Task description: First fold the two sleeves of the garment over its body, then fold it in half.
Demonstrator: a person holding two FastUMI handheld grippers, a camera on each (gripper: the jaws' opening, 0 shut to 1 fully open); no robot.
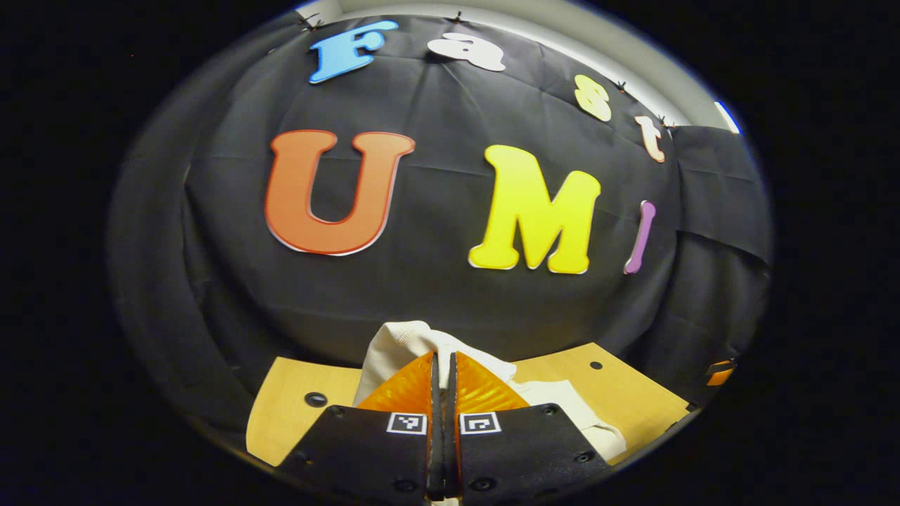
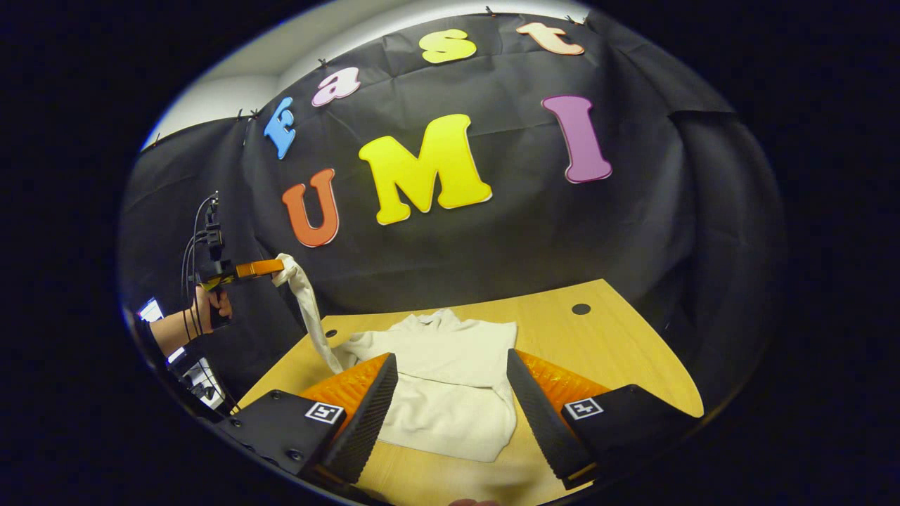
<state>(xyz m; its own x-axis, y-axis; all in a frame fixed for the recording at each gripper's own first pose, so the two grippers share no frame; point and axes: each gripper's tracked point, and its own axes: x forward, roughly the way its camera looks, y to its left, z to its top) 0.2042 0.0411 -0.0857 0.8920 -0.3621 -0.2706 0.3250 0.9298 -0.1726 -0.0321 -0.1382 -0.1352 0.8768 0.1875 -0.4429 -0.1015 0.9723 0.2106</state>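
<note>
The garment [image 2: 450,379], a pale long-sleeved top, lies spread on the wooden table [image 2: 619,337] with its collar toward the black cloth wall, while one sleeve [image 2: 306,309] hangs lifted well above the tabletop. The left gripper [image 2: 271,268], held by a hand [image 2: 211,306] at the garment's left side, has its fingers pressed together on the cuff end of that sleeve; in the left gripper view the same gripper [image 1: 443,376] shows its jaws closed with pale cloth bunched at the tips. The sleeve's long axis runs steeply down from the raised cuff to the shoulder, which rests on the table just beside the garment's body. The right gripper [image 2: 450,393] hovers low over the near hem with its fingers spread wide apart, gripping nothing. The body lies to the right of the raised cuff, so the fold appears to call for carrying the cuff across toward the right gripper's side. The left gripper is plainly the nearer one for this sleeve. The second sleeve's position cannot be made out.
</note>
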